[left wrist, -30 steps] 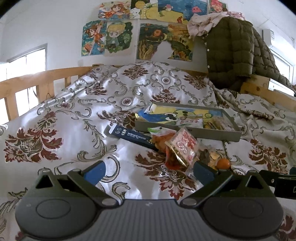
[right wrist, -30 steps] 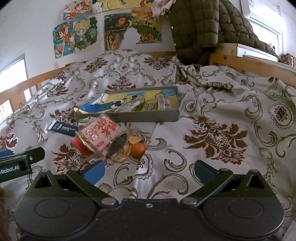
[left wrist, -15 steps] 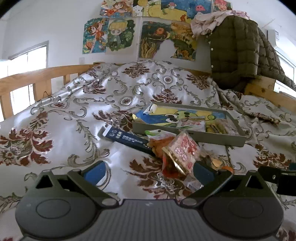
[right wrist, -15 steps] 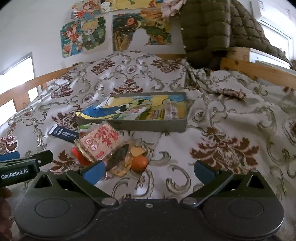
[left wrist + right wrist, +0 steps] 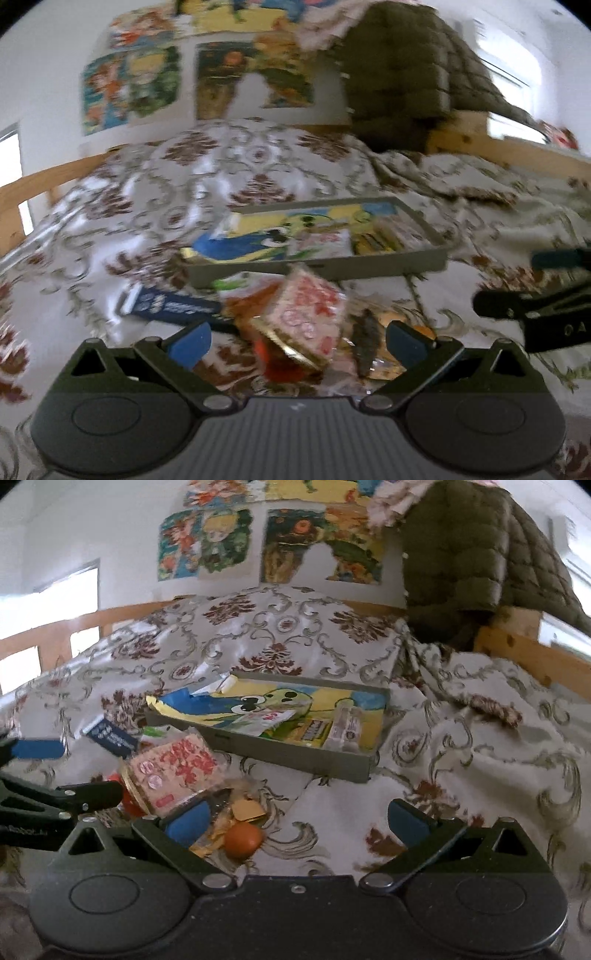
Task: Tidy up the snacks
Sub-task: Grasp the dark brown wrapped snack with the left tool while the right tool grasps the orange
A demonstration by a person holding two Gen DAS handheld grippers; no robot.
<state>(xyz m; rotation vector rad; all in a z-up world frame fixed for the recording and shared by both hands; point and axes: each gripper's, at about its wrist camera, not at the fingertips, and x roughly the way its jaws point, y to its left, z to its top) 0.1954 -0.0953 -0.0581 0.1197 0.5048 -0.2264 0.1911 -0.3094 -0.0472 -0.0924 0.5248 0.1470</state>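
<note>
Item one: our left gripper (image 5: 297, 341), jaws spread wide and holding nothing, straddles the loose pile. Between its fingers lies the pink-and-red packet (image 5: 310, 314); its red print is too blurred for us to read.

Item two: our right gripper (image 5: 297, 821), likewise released and empty. The orange round snack (image 5: 243, 840) sits just inside its left finger, with yellow wrappers (image 5: 245, 810) beside it.

Item three: the dark blue box (image 5: 110, 738), ahead and left of both grippers, carries white lettering that we cannot make out.

Item four: the grey tray (image 5: 295, 755), straight ahead beyond the pile, already holds a cartoon-printed bag (image 5: 258, 703) and a few small packets (image 5: 345, 725).

Status, in our judgement: partly done. Several snacks are stowed; the pile and the blue box remain on the patterned bedspread (image 5: 480, 775).
</note>
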